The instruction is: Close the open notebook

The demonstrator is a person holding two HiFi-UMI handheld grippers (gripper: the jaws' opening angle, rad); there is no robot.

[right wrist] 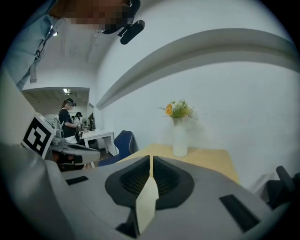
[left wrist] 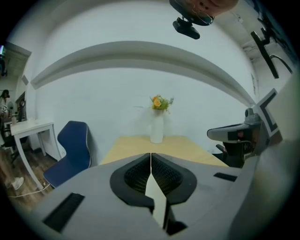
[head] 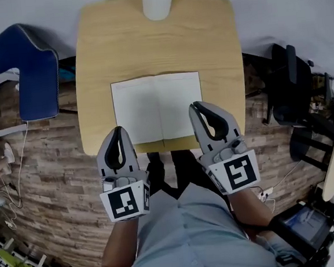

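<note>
"Since the notebook (head: 158,107) lies open and flat on the near half of the table (head: 98,49), its fold running away from the person, how is it expected to handle?"

"It is judged light and thin, with soft leaves that are easily creased and a cover probably only a little stiffer. It may be slid along the smooth wood if pushed sideways."

"Where should it be taken?"

"At the outer edge of one side, away from the fold, so that half can be lifted and swung over the other. A whole half should be caught, not one leaf."

"And the jaws?"

"Both pairs are pressed together with nothing between them. The left gripper (head: 118,131) is held just off the near left corner, the right gripper (head: 195,105) over the near right corner — whether contact is made cannot be told."
</note>
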